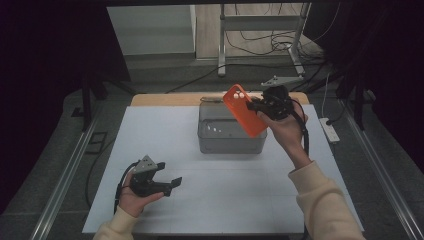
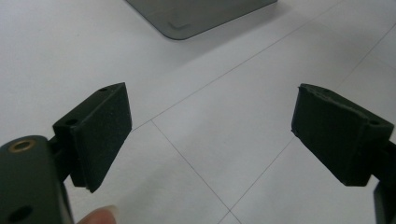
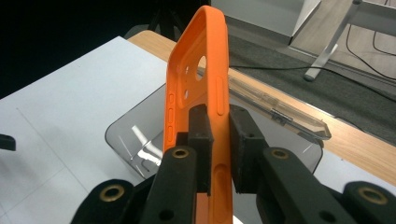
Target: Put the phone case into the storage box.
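Note:
An orange phone case (image 1: 245, 110) hangs tilted in the air above the grey open box (image 1: 210, 145) at the table's middle back. My right gripper (image 1: 260, 106) is shut on the case's side edge. In the right gripper view the case (image 3: 198, 74) stands on edge between the two pads, camera holes facing left, with the box (image 3: 126, 140) below it. My left gripper (image 1: 168, 181) rests low over the white table near the front left, open with nothing between its fingers; in its own view the pads (image 2: 100, 133) stand wide apart over bare table.
The white table sheet (image 1: 165, 130) has thin grid lines. A clear plastic piece (image 3: 275, 112) lies along the wooden back edge behind the box. Beyond the table are a metal stand's legs (image 1: 222, 50), loose cables and a white power strip (image 1: 331, 130) on the floor at right.

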A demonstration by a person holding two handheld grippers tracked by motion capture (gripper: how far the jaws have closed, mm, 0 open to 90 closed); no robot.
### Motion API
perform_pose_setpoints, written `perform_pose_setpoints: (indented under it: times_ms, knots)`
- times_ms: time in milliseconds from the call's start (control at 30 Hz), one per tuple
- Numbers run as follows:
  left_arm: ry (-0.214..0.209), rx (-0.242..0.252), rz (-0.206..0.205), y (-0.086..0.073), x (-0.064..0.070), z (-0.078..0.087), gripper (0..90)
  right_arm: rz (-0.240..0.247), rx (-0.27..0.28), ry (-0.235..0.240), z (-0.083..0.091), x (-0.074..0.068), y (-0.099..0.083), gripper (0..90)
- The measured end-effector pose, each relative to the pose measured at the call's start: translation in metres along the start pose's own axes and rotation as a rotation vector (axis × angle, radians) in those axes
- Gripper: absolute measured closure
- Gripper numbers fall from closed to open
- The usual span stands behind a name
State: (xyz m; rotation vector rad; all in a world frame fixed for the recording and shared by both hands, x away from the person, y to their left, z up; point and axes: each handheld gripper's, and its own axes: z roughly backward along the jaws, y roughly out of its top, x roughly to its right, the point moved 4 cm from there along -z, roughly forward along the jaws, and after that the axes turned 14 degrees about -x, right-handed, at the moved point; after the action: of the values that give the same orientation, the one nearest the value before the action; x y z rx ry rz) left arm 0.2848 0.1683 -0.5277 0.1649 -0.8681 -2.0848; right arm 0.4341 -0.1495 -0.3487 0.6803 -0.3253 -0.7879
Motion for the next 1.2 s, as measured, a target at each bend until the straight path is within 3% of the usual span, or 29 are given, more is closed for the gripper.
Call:
perform_pose_setpoints:
  times_ms: [1200]
  knots:
    - [-0.002,0.001,0.003,0.0,0.001,0.0,12.1,-0.062,-0.018,-0.071,-0.01,0.021,0.013,80.4]
